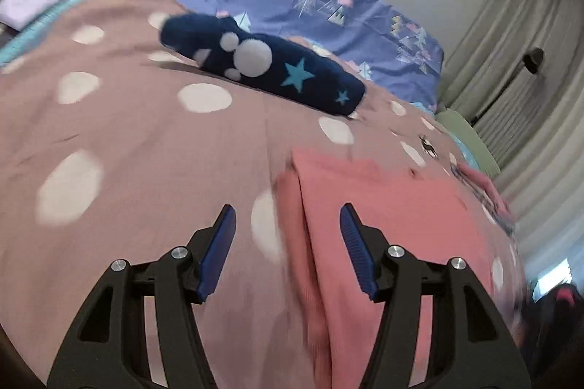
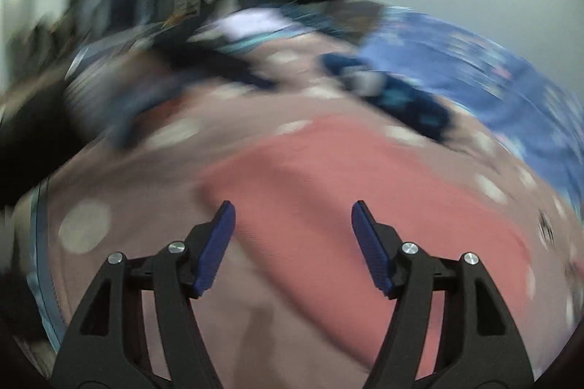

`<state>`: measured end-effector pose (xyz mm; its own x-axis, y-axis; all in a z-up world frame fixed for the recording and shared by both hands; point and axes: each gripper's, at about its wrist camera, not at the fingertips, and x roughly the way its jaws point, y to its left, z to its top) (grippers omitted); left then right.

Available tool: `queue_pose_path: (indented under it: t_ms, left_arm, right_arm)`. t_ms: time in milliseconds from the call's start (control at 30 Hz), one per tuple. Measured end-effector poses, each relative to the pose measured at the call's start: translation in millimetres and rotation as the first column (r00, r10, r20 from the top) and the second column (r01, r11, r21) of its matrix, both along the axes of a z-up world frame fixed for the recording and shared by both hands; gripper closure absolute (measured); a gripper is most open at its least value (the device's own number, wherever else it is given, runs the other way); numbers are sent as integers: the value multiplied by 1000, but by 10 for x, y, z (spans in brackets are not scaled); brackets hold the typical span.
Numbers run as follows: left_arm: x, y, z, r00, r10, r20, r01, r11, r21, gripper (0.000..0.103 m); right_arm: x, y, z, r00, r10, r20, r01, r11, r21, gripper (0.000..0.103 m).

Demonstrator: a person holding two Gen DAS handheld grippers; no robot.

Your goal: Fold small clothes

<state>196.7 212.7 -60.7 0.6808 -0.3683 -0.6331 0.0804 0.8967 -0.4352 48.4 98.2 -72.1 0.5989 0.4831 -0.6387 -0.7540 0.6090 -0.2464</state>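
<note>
Spotted bedspread [image 1: 146, 141] under pink garment [image 1: 383, 206]; left gripper [image 1: 286, 217] and right gripper [image 2: 294, 214] gape, empty.

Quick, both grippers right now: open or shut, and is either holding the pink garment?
Left gripper: open, empty, over the edge of the pink garment.
Right gripper: open, empty, above the pink garment; that view is blurred.

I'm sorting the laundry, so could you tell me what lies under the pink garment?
The pink garment lies on the dotted bedspread; anything beneath its folds is covered.
</note>
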Motion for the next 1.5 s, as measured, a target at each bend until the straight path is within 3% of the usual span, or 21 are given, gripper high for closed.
queue_pose_path:
  t_ms: [133,233,300,333,433,500,533,633,667,733,867,1033,1200,1367,1500]
  left_arm:
    - [430,-103,-176,999,-38,-23,37,999,-40,44]
    - [411,-52,-377,995,-103,-9,101,985,-143,44]
    - [420,-83,-479,986,-157,-63,147,980,-138,44]
    - [389,-98,-437,982,-182,-52,175,977,-122,44]
    - [350,-67,-380,971,-237,-16,230,956,-181,44]
    - [368,-38,-427,974,-226,-20,221,963,-155,44]
    - [397,-8,-488,975,-216,-46,207,966,-153,46]
    - [418,98,-510,975,-217,-43,203,956,-209,50]
    - [401,115,-501,975,-218,-38,205,956,-210,50]
    - [406,134,-520,976,-213,-41,200,956,-214,52]
    - [405,131,-519,975,-221,-35,209,953,-219,54]
    - [402,159,-537,972,-234,-35,219,945,-242,54]
    - [417,178,-553,971,-238,-32,222,939,-261,54]
    - [415,187,-557,970,-242,-30,225,936,-270,54]
    - [415,192,-558,970,-243,-30,226,935,-273,54]
  right_arm:
    - [15,462,-200,999,-21,32,24,997,-78,36]
    - [56,595,-308,995,-63,73,73,988,-139,36]
    - [96,643,-384,994,-79,71,90,981,-169,36]
    - [115,663,-414,994,-87,70,98,978,-182,38]
    - [61,709,-431,991,-97,89,112,976,-185,38]
    - [61,724,-353,989,-110,96,125,979,-159,39]
    - [68,740,-304,988,-117,104,132,980,-147,42]
    - [80,870,-179,974,-123,191,158,970,-182,72]
    - [102,958,-168,962,-111,249,170,958,-231,78]
    - [155,1106,-206,939,-81,333,190,932,-309,79]
    - [232,1376,-350,937,-25,348,180,889,-422,79]
    - [341,1534,-770,895,45,443,261,754,-603,79]
    - [371,1620,-960,870,112,480,288,674,-680,79]
    - [370,1715,-1071,837,216,502,281,618,-734,80]
    - [395,1734,-1079,852,250,460,247,583,-774,85]
